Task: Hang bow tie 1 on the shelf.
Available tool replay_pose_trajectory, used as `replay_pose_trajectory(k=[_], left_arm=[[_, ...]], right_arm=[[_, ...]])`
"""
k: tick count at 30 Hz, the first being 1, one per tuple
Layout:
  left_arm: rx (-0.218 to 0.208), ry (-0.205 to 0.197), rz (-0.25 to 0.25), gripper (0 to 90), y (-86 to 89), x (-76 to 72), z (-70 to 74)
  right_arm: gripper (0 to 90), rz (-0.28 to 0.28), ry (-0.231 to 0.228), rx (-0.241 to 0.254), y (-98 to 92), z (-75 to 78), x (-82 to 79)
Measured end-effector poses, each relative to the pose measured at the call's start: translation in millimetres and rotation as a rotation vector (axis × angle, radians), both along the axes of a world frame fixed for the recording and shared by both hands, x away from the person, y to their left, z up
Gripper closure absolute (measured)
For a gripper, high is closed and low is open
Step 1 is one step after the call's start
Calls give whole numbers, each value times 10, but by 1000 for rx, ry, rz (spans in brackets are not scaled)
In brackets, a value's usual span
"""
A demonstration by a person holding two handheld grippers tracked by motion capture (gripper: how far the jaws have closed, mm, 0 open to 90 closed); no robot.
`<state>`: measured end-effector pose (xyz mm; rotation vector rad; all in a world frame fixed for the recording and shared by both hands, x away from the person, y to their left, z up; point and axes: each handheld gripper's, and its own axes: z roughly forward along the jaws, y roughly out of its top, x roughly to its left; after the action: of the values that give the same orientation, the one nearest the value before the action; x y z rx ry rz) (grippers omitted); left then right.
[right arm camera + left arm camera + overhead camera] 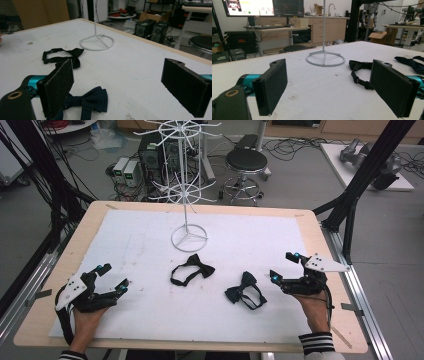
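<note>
Two black bow ties lie on the white mat. One bow tie [192,269] [359,70] [63,56] rests mid-table, just in front of the white wire rack's ring base [189,238] [325,59] [97,42]. The other bow tie [245,291] [86,101] lies to its right, close to my right gripper [284,266] [125,87], which stands open with nothing between its jaws. At the mat's left, my left gripper [114,276] [332,90] is open too and empty, a good way from the first bow tie.
The wire rack's pole [185,180] rises tall with hooked arms at the table's back centre. Off the wooden table edge [65,250] stand a stool [246,162], computer towers [150,155] and black frame posts [367,165].
</note>
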<state>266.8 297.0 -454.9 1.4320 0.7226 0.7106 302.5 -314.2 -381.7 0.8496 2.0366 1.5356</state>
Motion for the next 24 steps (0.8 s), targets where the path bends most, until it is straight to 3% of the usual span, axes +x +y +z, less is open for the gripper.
replay_pose_trajectory(k=[8, 24], left_arm=[[0, -2, 1, 151, -2, -1, -1], [1, -1, 2, 151, -1, -2, 0]], right_arm=[[103, 78, 17, -68, 94, 108, 125], [103, 205, 104, -214, 304, 187, 358]])
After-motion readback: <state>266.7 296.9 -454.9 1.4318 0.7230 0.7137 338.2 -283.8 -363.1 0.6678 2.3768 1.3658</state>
